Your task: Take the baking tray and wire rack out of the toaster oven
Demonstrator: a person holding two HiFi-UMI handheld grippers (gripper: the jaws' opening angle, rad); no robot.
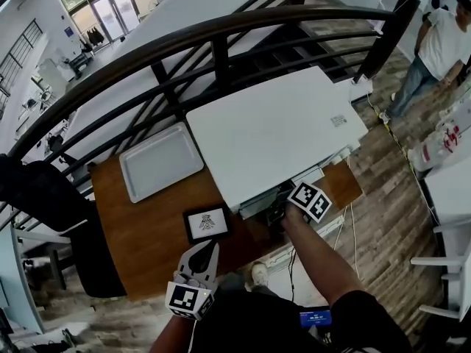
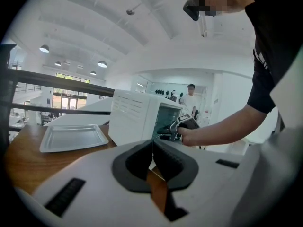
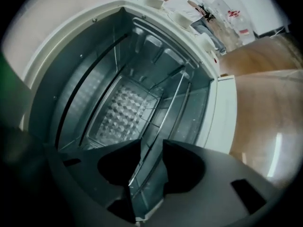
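The white toaster oven (image 1: 276, 131) stands on the wooden table (image 1: 147, 234) with its door down. My right gripper (image 1: 278, 206) reaches into its mouth. Inside, the wire rack (image 3: 173, 103) runs across the cavity. Its front rim passes through the gap of my right gripper (image 3: 152, 145), whose jaws stand apart without pressing on it. The silver baking tray (image 1: 160, 160) lies on the table left of the oven and also shows as the tray (image 2: 73, 137). My left gripper (image 1: 207, 248) hovers near the table's front edge, shut and empty, its jaws (image 2: 152, 162) meeting.
A small black-framed card (image 1: 207, 223) lies on the table between my grippers. A dark curved railing (image 1: 221, 43) runs behind the table over a stairwell. A person (image 1: 441, 43) stands far right. The lowered oven door (image 3: 225, 112) lies beside the right gripper.
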